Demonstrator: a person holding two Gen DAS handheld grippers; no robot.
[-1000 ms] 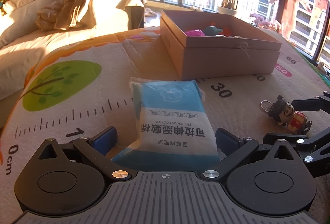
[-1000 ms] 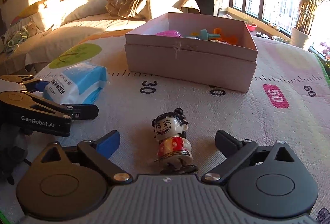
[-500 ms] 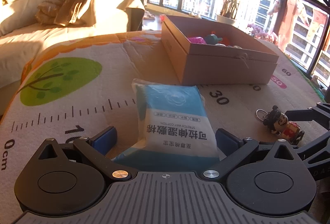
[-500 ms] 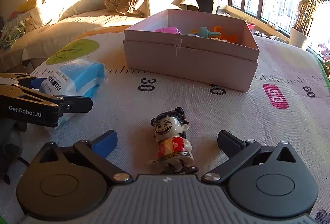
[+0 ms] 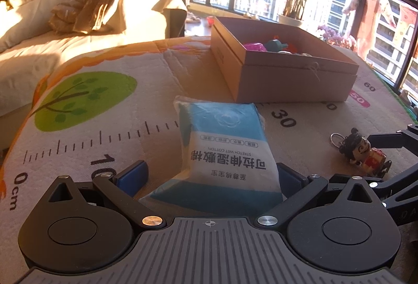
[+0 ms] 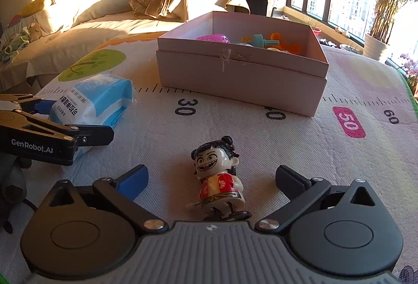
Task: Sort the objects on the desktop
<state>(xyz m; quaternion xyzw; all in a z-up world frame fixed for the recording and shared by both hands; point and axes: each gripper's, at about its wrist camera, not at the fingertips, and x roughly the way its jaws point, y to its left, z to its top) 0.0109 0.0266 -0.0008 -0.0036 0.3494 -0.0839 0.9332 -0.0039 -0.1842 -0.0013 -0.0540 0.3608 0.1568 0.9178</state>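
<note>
Wipes pack (image 5: 230,150) is blue and white, the figurine (image 6: 219,176) has black hair and a red floral top (cute), box (image 6: 243,80) pale pink, mat (image 6: 261,142) printed with black ruler numbers.

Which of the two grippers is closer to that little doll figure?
Right. The right gripper has its open fingers either side of the doll; the left gripper straddles the wipes pack beside it.
</note>
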